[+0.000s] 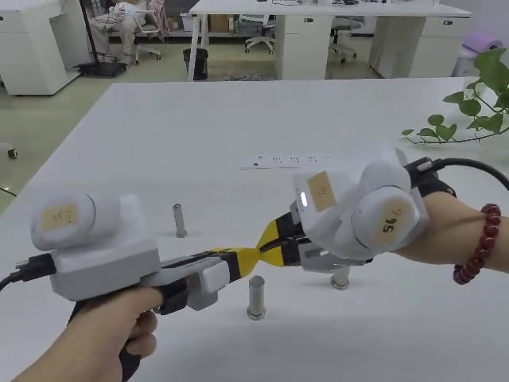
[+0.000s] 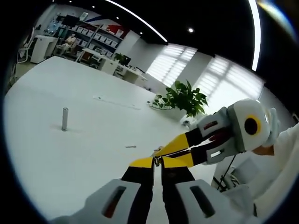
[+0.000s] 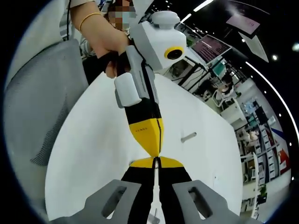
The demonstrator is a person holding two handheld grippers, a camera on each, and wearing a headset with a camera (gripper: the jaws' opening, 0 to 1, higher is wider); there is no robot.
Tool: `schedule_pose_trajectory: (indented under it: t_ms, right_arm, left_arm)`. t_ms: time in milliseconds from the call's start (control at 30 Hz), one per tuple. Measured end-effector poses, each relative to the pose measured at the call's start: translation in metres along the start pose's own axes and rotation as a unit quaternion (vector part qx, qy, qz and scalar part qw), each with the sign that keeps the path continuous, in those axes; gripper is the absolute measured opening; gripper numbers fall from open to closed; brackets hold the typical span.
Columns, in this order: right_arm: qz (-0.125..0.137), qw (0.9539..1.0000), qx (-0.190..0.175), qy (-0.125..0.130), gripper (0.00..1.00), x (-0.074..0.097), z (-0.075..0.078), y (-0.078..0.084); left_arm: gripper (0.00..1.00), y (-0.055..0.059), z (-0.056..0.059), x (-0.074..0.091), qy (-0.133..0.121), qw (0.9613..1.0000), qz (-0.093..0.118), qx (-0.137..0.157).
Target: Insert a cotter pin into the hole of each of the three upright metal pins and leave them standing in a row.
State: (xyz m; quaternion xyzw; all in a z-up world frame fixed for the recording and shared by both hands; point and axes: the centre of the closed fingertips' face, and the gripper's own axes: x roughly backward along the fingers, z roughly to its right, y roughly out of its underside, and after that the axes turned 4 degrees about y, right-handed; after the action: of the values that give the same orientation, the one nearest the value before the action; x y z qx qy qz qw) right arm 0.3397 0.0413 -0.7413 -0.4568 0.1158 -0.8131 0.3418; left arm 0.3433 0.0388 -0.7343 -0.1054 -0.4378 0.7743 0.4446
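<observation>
White, smooth, matte tabletop [image 1: 238,119], broad and flat. Above it, left tongs [image 2: 157,162] and right tongs [image 3: 156,162]: grey plastic bodies, black jaws ending in yellow wedge tips, meeting tip to tip over the surface. Both pairs pressed together. Small grey speck at the junction, too small to identify.

Three short, shiny metal cylinders upright on the tabletop:
- nearest pin [image 1: 256,298] just below the joined tips
- second pin [image 1: 340,279] half hidden under the right tongs' body
- third pin [image 1: 179,220] well apart, to the left

Thin grey sliver [image 2: 131,146] flat on the tabletop beyond the tips.
</observation>
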Motion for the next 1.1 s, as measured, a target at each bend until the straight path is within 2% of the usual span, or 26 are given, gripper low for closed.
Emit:
schedule_pose_trajectory:
  t_ms: [367,433,600,767,900,1000,1100]
  right_arm:
    - [0.003,1.0000,0.002,0.002,0.02,0.000,0.000,-0.002]
    - [0.005,1.0000,-0.007,0.001,0.03,0.000,0.000,-0.002]
    - [0.013,0.9997,-0.021,-0.002,0.03,-0.001,0.000,-0.002]
    - [0.016,0.9985,-0.052,-0.007,0.05,-0.001,-0.001,0.002]
    - [0.023,0.9945,-0.101,-0.011,0.07,0.003,0.000,0.005]
    - [0.033,0.9868,-0.157,-0.021,0.08,0.007,0.000,0.008]
    - [0.039,0.9802,-0.193,-0.021,0.11,0.010,0.002,0.010]
  left_arm:
    - [0.01,0.001,0.000,0.002,0.009,0.9995,0.014,0.028]
    - [0.01,0.001,0.000,0.002,0.013,0.9992,0.016,0.035]
    - [0.00,0.001,0.001,0.003,0.013,0.9994,0.015,0.027]
    - [0.00,0.002,0.000,0.003,0.012,0.9998,0.013,0.010]
    - [0.00,0.003,-0.003,0.004,0.006,0.9999,0.010,-0.012]
    - [0.00,0.004,-0.005,0.005,0.004,0.9995,0.006,-0.030]
    - [0.00,0.005,-0.004,0.007,0.007,0.9984,0.003,-0.057]
